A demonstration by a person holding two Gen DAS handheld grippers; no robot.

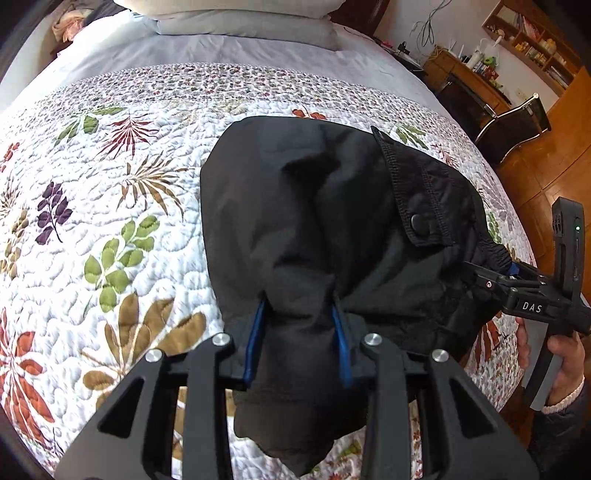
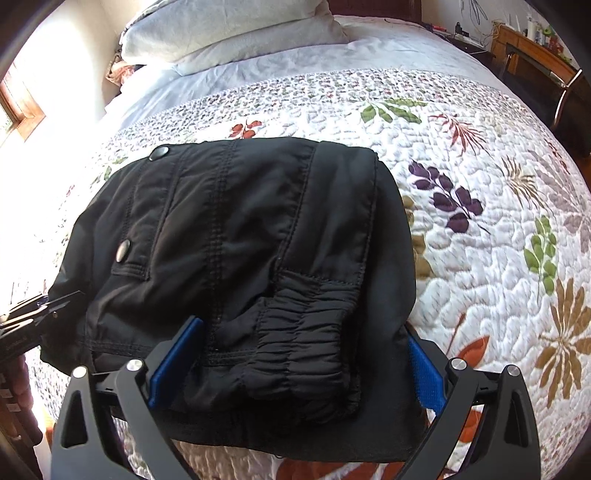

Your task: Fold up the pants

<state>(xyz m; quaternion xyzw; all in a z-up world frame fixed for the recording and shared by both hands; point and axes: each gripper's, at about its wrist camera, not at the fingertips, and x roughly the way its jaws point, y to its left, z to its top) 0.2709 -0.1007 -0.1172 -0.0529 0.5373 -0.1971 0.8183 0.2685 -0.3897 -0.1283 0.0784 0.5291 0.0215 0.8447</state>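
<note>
Bedroom setting: quilted floral bedspread (image 1: 122, 229) over a bed, pillows (image 2: 229, 33) at the head, wooden shelving (image 1: 532, 48) and a chair (image 1: 513, 125) off to one side.

Black pants (image 1: 314, 206) sit bunched near the bedspread's near edge, part resting, part lifted by both tools. Left gripper (image 1: 300, 321) has its jaws drawn in close, blue pads pinching a gathered wad of fabric. Right gripper (image 2: 295, 358) stands much wider, blue pads flanking a thick stack with the elastic waistband (image 2: 306, 332) on top; fabric fills the gap, so it reads as clamped on that stack, though pad contact on the far pad is partly covered.

Risks: the left pinch holds a bunched wad, not a clean edge, so layers could slide out and skew the fold. The wide right hold may drop inner layers if the stack shifts.

Hidden: pant legs and hems lie under the bundle; fold count cannot be told. A hand (image 1: 565, 365) shows only at the frame edge.
</note>
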